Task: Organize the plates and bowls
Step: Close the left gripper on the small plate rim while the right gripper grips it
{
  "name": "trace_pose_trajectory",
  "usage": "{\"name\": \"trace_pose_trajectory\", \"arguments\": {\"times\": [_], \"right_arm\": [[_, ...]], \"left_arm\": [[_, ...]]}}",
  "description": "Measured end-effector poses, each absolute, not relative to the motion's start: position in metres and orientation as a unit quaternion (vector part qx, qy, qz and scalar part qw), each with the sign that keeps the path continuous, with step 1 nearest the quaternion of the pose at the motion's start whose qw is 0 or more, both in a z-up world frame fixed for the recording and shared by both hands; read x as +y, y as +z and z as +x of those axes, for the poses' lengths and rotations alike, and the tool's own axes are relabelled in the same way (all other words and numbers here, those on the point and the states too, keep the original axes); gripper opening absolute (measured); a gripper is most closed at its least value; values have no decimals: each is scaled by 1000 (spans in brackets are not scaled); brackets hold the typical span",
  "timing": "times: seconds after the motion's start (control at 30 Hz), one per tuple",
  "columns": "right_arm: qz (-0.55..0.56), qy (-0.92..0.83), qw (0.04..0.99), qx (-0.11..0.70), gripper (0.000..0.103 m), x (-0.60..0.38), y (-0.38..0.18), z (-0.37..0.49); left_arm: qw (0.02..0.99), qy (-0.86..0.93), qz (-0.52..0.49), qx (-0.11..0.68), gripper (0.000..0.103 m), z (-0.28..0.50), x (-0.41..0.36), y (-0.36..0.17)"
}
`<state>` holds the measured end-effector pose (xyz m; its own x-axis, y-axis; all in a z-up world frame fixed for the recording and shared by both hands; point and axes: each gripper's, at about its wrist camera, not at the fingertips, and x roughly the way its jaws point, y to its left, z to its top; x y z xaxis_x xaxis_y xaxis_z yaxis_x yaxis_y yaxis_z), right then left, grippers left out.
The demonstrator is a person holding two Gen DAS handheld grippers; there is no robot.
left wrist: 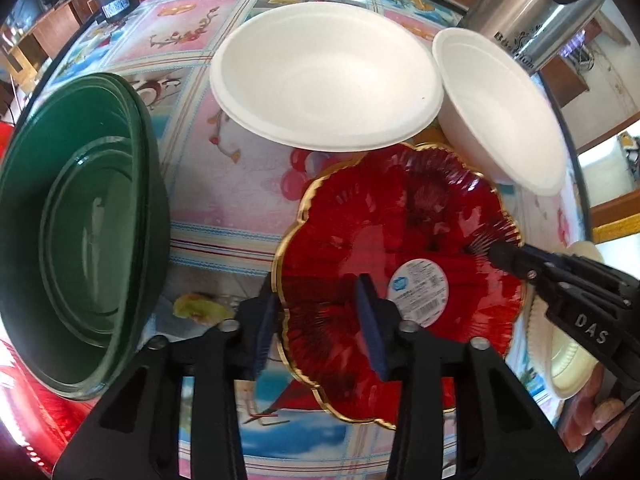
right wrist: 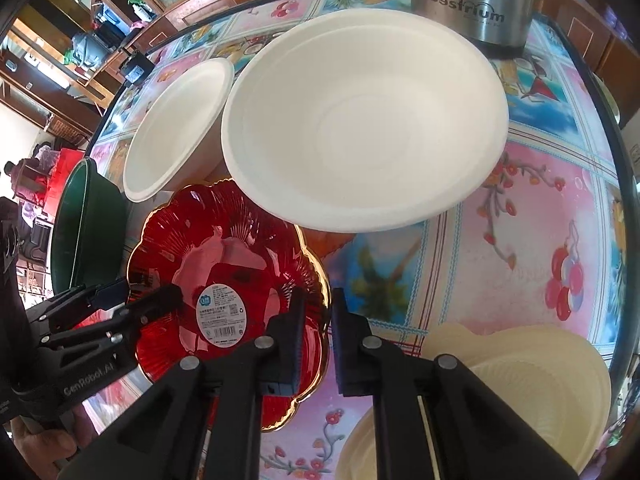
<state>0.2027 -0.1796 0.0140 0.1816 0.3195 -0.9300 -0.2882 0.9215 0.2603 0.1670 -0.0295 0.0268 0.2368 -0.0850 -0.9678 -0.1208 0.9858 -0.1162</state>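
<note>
A red scalloped plate with a gold rim and a white sticker [left wrist: 404, 264] [right wrist: 224, 264] is held between both grippers. My left gripper [left wrist: 318, 320] straddles its left rim, jaws still apart around the edge. My right gripper [right wrist: 318, 344] is closed on the plate's right rim; it also shows in the left wrist view [left wrist: 508, 258]. Two white paper bowls [left wrist: 324, 76] [left wrist: 500, 108] sit beyond the plate, seen too in the right wrist view [right wrist: 364, 128] [right wrist: 176, 124]. Stacked green bowls [left wrist: 80, 232] [right wrist: 86, 232] stand at the left.
A steel Bestrium canister [right wrist: 472, 4] [left wrist: 532, 16] stands at the table's far edge. Cream scalloped plates [right wrist: 532, 392] [left wrist: 568, 356] lie at the near right. A small black box [left wrist: 116, 0] sits far left. The flowered tablecloth [right wrist: 540, 208] ends at the round table edge.
</note>
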Motion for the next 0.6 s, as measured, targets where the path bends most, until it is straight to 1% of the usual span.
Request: {"name": "trace_pose_trajectory", "arguments": {"times": [0.07,0.1,0.13,0.4,0.6], "right_arm": [[8,194,770,608,11,-179,14,201],[7,194,770,608,11,-177,15,201],[6,193,771,607,11,-177,15,200],[7,184,777,602,10,-177,20,189],[21,181,777,602,10,-180,22,178]], "left_arm": [[780,10,-90,620,27,168,-24,27],[778,10,-91,621,23,168,-22,27],[776,9,-96,623,22,169,-19,26],[768,-5,-120,630,19,165,1,31],[767,-13,-120,630,17,159,12,41]]}}
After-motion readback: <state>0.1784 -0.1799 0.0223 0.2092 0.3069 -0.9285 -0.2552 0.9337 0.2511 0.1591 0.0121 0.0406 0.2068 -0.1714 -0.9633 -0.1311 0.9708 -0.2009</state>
